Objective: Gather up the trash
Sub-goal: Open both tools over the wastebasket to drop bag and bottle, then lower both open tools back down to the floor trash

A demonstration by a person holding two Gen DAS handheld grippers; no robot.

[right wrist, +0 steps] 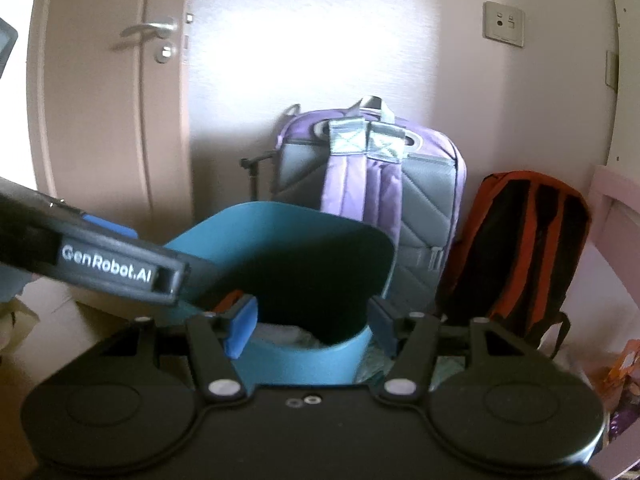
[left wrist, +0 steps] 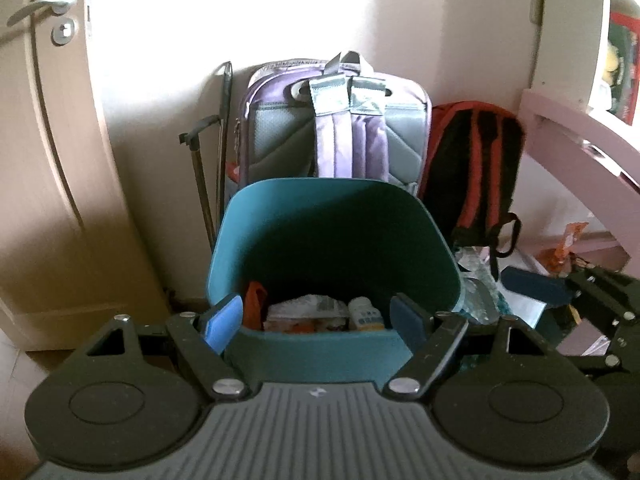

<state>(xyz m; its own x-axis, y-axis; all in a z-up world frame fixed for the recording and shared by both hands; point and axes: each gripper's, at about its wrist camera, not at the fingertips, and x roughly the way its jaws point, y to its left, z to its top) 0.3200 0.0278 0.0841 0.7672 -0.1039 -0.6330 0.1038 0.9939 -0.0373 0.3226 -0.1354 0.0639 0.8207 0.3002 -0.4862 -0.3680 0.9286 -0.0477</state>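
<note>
Trash (left wrist: 320,314) lay at the bottom of a teal bin (left wrist: 332,216) that stood by the wall, in front of a purple backpack (left wrist: 340,120) and a red one (left wrist: 472,168). Only the left view looked down on a small bottle (left wrist: 366,312). Left gripper (left wrist: 316,320) and right gripper (right wrist: 310,320) hung over the bin, jaws wide, holding nothing.

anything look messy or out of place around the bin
Yes. Loose litter lies on the floor right of the bin, not in it: crumpled clear plastic, white paper and orange wrappers under the pink furniture. The bin stands upright, with trash at its bottom. Both grippers are open and empty.
</note>
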